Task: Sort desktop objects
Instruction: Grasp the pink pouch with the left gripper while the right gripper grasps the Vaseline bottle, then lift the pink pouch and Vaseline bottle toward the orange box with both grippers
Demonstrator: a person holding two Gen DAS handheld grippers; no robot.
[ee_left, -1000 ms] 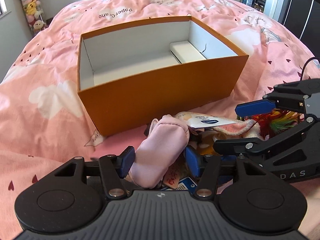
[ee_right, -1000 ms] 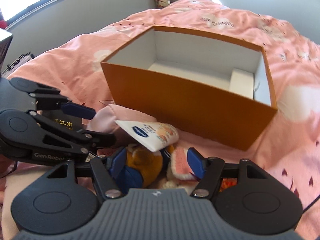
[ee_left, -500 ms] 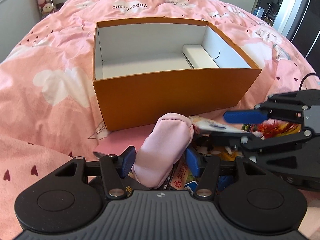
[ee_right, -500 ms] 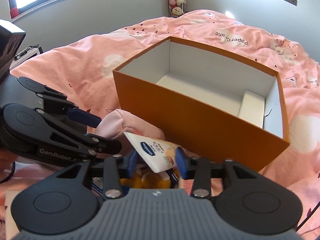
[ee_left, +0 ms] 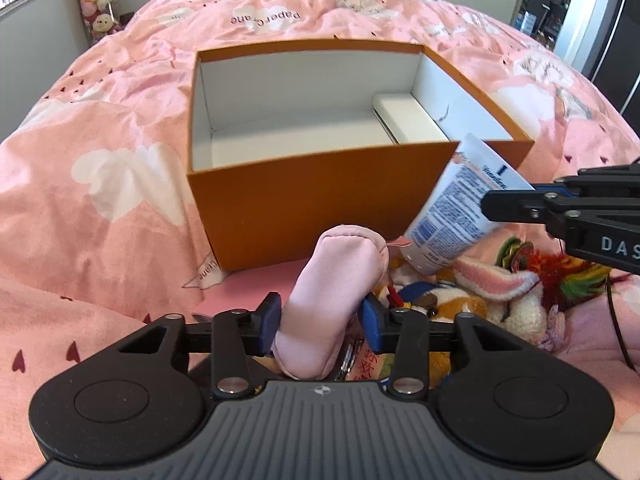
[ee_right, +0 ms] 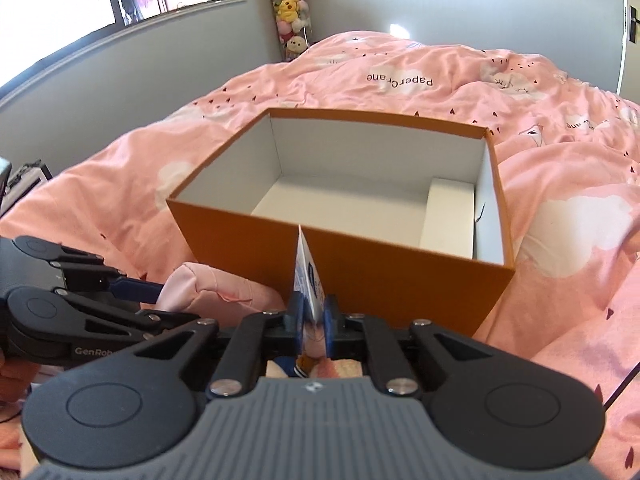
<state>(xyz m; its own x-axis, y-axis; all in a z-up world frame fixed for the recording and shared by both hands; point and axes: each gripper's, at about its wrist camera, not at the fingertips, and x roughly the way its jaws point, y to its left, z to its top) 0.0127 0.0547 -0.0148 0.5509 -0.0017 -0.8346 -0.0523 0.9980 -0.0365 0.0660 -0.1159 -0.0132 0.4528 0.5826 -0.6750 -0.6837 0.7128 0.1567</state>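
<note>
An open orange box (ee_left: 320,200) with a white inside stands on the pink duvet, and in the right wrist view the orange box (ee_right: 360,276) sits just ahead. A pink pouch (ee_left: 336,280) lies in front of it. My left gripper (ee_left: 320,320) has its jaws closing, with both pads touching the pouch's sides. My right gripper (ee_right: 311,320) is shut on a white cream tube (ee_right: 306,276), held edge-up before the box's near wall. From the left wrist, the tube (ee_left: 452,208) tilts up beside the box's right corner, in the right gripper (ee_left: 512,196).
A pile of plush toys (ee_left: 480,292) and a bright feathered toy (ee_left: 560,272) lie right of the pouch. A white block (ee_left: 408,120) sits in the box's right end. A cable (ee_left: 616,328) runs at the far right. Hanging plush toys (ee_right: 290,4) fill the room's corner.
The right gripper closed on the cream tube and raised it off the pile, so it now stands tilted by the box. The left jaws narrowed onto the pink pouch.
</note>
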